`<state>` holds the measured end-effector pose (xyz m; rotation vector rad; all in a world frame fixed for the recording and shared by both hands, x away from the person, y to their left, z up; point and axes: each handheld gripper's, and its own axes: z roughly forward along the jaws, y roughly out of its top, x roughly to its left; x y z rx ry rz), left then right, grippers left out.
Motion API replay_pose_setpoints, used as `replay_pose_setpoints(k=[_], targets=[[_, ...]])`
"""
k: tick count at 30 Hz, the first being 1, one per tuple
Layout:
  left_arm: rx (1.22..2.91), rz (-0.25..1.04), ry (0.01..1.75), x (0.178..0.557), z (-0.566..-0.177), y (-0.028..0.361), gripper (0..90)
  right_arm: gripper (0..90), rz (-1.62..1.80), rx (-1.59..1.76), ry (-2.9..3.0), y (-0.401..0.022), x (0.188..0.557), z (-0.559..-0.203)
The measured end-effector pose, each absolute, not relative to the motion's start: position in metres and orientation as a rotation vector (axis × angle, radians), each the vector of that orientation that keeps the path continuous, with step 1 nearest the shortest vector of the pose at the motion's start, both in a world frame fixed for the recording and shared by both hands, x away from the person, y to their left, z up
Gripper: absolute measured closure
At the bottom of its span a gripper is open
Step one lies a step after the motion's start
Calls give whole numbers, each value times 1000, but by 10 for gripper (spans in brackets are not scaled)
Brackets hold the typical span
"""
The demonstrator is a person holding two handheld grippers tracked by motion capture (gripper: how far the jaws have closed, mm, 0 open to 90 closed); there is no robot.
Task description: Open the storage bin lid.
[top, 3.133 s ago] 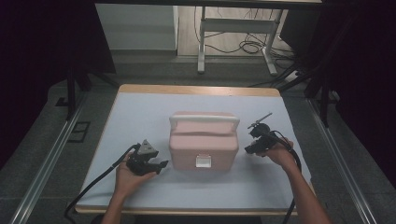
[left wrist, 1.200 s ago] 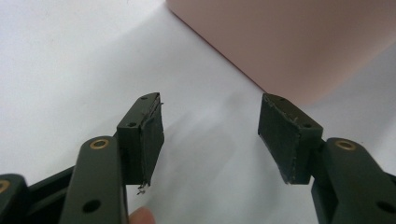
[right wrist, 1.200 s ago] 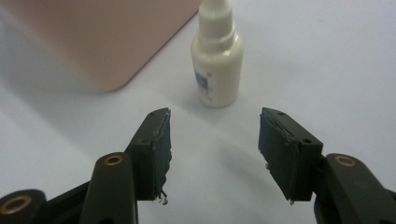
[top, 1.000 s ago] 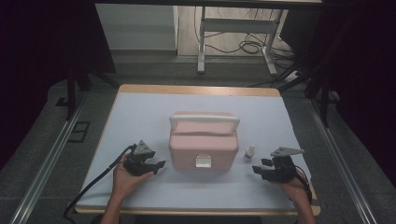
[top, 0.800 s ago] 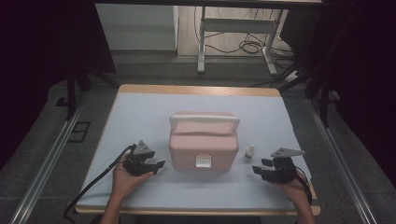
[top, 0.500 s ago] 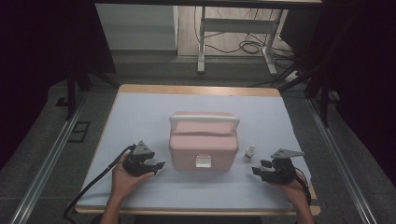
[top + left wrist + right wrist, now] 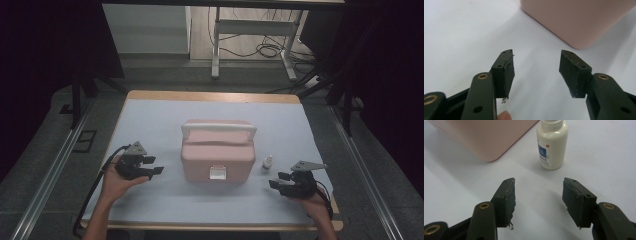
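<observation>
The right gripper (image 7: pixel 281 180) sits nearest, low at the table's right front, its jaws spread wide with nothing between them; in the right gripper view it (image 7: pixel 537 202) looks straight at a small white bottle (image 7: pixel 552 143) that stands upright just beyond the pads (image 7: pixel 509 197), close to the rounded corner of the pink box (image 7: pixel 484 137) but not touching it. Across the table the left gripper (image 7: pixel 152 167) is held off the box's left side; its jaws have just been closing a little, yet they are parted with only bare white cloth between them, as the left gripper view (image 7: pixel 536 75) shows, and the box wall (image 7: pixel 576 20) lies a little ahead. Farther back, the box (image 7: pixel 217 152) stands in the middle of the table (image 7: pixel 150 110), lid down, its handle lying along the top and its pale latch facing the person. Judging by this, the step in hand is the approach: the bottle (image 7: pixel 268 162) is set beside the box and neither tool grips anything. The next move likely calls for the left gripper to steady or unlatch the box, while the right closes on the bottle's body squarely, since so narrow a bottle tips easily.
</observation>
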<state>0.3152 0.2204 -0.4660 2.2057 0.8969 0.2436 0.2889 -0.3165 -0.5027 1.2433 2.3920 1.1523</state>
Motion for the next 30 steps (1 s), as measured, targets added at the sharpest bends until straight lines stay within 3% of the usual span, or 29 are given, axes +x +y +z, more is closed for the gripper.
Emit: replay_pose_setpoints(k=[9,30], targets=[[2222,239,770,329,-429,233,459,436,1167,1242,2361,-322,283,-498],[2280,194,531,362,-357,211,456,443,1174,1268,2347,-324,280,-497]])
